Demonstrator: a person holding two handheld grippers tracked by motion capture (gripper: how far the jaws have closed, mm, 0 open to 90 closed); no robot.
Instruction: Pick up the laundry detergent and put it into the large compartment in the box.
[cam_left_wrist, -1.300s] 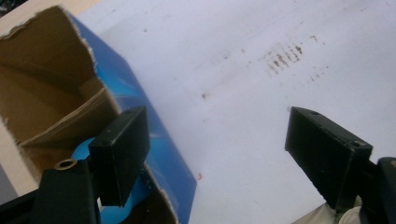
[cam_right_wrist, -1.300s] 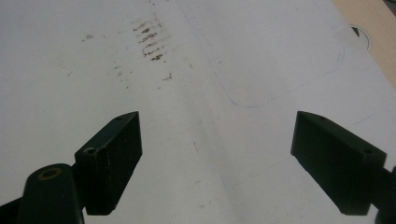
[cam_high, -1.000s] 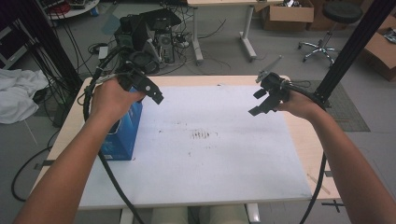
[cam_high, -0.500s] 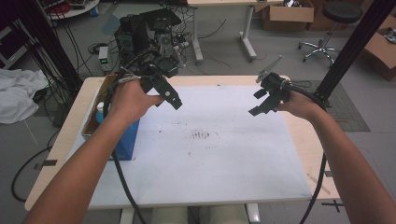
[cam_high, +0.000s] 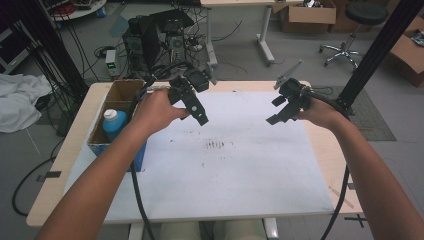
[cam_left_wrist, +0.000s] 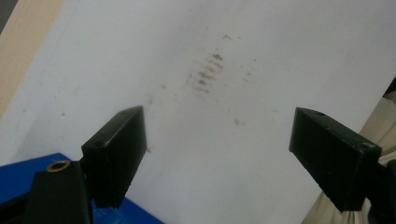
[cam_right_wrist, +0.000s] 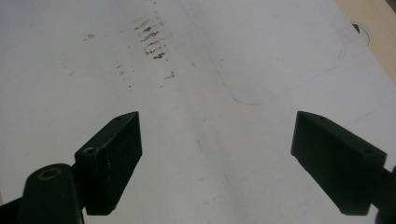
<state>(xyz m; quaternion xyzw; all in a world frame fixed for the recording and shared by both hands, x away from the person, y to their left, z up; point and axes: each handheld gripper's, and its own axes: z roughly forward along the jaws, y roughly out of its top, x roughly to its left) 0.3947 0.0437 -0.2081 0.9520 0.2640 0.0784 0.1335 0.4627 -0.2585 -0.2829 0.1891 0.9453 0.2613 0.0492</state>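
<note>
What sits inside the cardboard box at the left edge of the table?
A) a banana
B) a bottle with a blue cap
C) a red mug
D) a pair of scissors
B: in the high view a bottle with a blue cap stands in the near compartment of the box, beside the person's left forearm.

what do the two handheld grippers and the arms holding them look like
Both the left gripper and the right gripper are black, each with two blocky, rectangular jaws with small screw holes. A brass-coloured ring sits on the left gripper's body near one jaw. A black cable trails from the left gripper, and another black cable from the right. The forearms are bare, with no sleeves or gloves.
</note>
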